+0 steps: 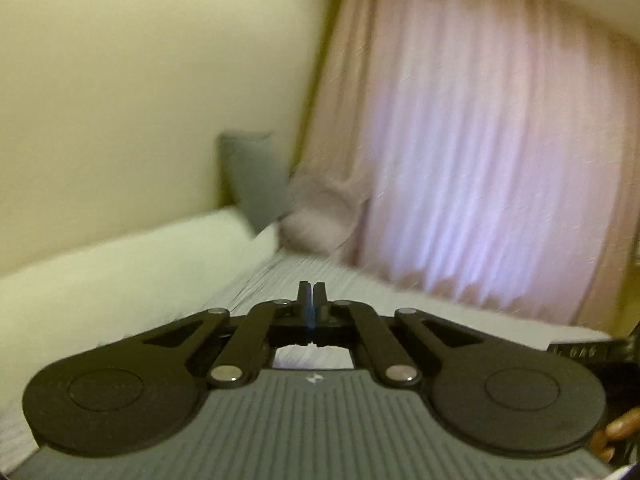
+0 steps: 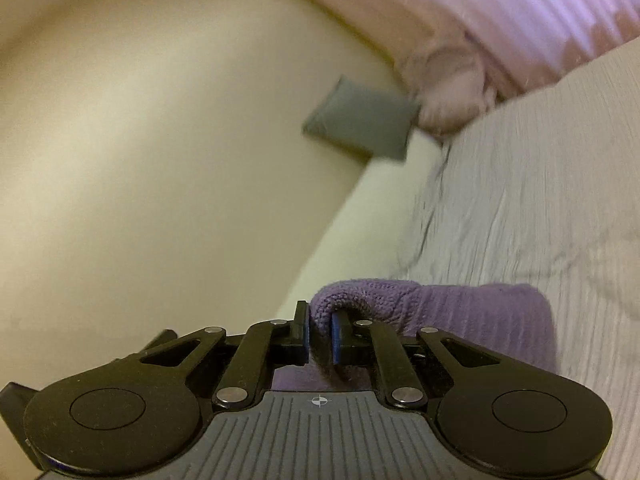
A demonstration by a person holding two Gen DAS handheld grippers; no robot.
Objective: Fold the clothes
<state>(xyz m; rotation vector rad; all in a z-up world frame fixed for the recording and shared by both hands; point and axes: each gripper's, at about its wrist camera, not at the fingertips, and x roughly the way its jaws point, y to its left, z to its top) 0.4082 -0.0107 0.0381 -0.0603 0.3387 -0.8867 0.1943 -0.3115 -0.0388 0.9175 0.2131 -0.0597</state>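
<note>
In the right wrist view, a purple knitted garment (image 2: pixel 460 312) is bunched over my right gripper (image 2: pixel 320 320). That gripper is shut on a fold of it, and the knit wraps around the right finger (image 2: pixel 338 336). The rest of the garment trails right above the striped bed sheet (image 2: pixel 540 184). My left gripper (image 1: pixel 311 294) is shut, its two fingertips pressed together over the sheet (image 1: pixel 320 276). No cloth shows between them in the left wrist view, and the purple garment is out of that view.
A grey cushion (image 1: pixel 256 176) (image 2: pixel 360 120) leans on the cream wall (image 1: pixel 120 100) at the bed's far end, beside a pinkish pillow (image 1: pixel 320 212). A long white bolster (image 1: pixel 132 272) runs along the wall. Pink curtains (image 1: pixel 480 140) hang behind. A person's fingers (image 1: pixel 618 430) show at the lower right.
</note>
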